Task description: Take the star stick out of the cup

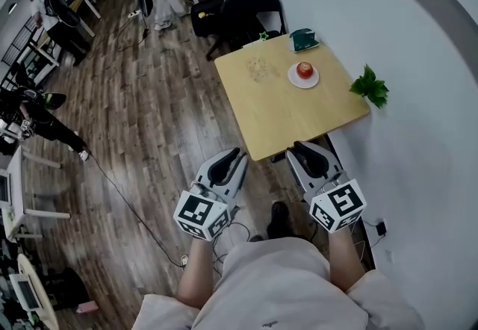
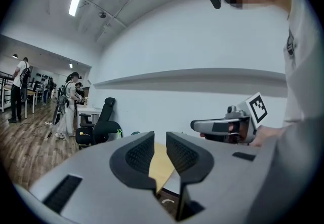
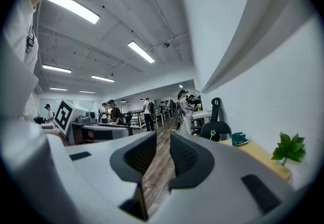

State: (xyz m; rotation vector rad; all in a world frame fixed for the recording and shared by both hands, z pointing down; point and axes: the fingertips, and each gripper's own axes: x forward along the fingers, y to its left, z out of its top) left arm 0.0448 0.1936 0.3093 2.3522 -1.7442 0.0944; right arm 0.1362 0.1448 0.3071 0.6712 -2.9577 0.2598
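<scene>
Nothing of the job is done yet, from where I stand. The left gripper [image 1: 230, 159] and the right gripper [image 1: 302, 153] both hang at the near edge of the table [image 1: 276, 123], well apart from anything on it. Each has its jaws parted by only a narrow gap, with nothing between them: floor and tabletop show straight through.

The cup [image 1: 304, 39] sits at the far edge of the table, beyond the apple [image 1: 305, 69] on its plate [image 1: 293, 80]. The star stick [image 1: 264, 36] shows only as a small green star to the left of the cup, near the table's far left corner, in front of the black chair [image 1: 250, 7]. The stem is too thin to make out at this range, so I cannot tell whether it runs into the cup. If it does, I would judge the long axis leans from the cup up and to the left, star end outermost.

The whole reach, the grasp and the lift are left to do.
</scene>
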